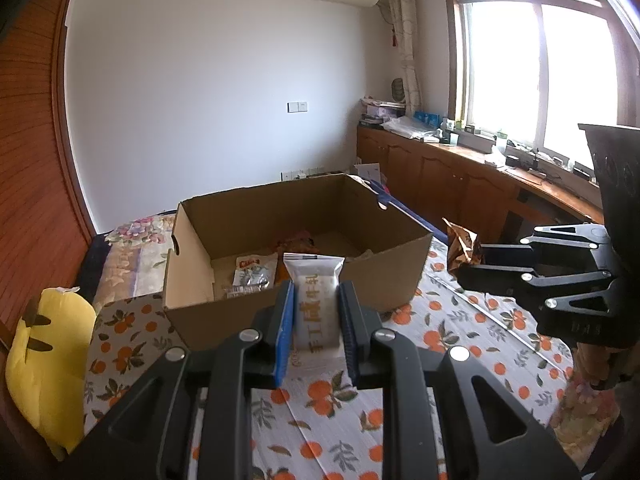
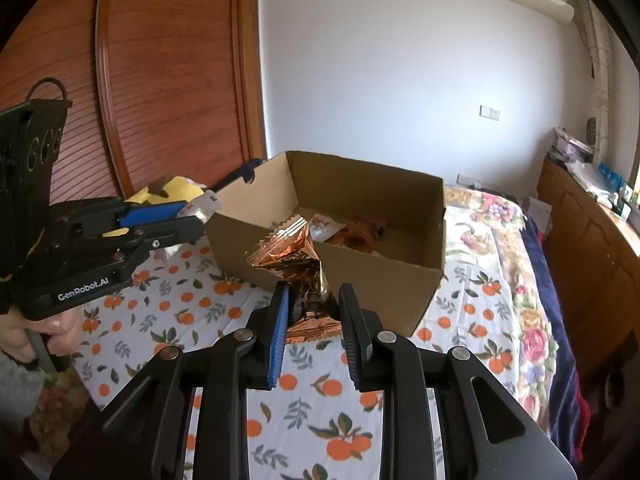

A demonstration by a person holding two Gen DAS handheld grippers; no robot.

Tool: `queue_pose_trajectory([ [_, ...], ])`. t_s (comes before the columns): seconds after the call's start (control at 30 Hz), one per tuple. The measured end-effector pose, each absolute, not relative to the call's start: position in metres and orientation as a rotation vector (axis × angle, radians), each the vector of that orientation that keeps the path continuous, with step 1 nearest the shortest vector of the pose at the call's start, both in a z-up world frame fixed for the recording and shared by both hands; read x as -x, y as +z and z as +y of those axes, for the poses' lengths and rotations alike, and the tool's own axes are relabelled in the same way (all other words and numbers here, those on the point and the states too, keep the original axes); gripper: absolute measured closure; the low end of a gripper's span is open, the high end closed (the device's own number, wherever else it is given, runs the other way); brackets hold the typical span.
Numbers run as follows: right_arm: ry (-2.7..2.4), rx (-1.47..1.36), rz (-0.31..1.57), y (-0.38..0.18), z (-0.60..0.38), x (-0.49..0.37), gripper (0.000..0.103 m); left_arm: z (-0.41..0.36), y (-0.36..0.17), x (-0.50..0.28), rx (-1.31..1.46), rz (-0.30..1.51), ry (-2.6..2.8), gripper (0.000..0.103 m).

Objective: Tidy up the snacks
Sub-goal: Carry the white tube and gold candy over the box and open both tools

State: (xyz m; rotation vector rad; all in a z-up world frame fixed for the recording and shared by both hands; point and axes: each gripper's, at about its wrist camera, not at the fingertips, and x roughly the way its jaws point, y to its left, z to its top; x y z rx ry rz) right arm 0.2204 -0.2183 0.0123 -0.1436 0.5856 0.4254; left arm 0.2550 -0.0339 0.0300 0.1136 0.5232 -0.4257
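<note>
The left gripper (image 1: 316,308) has its jaws pinching a white rectangular snack packet (image 1: 316,300); the right gripper (image 2: 314,312) has its jaws pinching a crinkled copper foil snack bag (image 2: 298,264). Both hang above the orange-print bedspread (image 2: 320,408), just short of the open brown cardboard box (image 1: 280,312) ahead. This looks like the carrying step: next, each packet needs lifting over the near wall and releasing among the snacks inside.

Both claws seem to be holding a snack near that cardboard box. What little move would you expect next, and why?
Probably the left claw moves forward over the cardboard box rim and lets go. It grips a white snack packet just short of the box, where other snacks already lie. The right claw, holding a copper foil packet, looks likely to follow.
</note>
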Motion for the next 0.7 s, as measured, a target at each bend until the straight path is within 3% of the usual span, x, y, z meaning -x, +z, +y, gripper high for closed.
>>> queue_pose_trajectory([
  [0.7,0.437,0.137,0.596,-0.002,-0.198,-0.327,0.08,-0.017,0.001,-0.356,-0.073,0.549,-0.379,0.082],
])
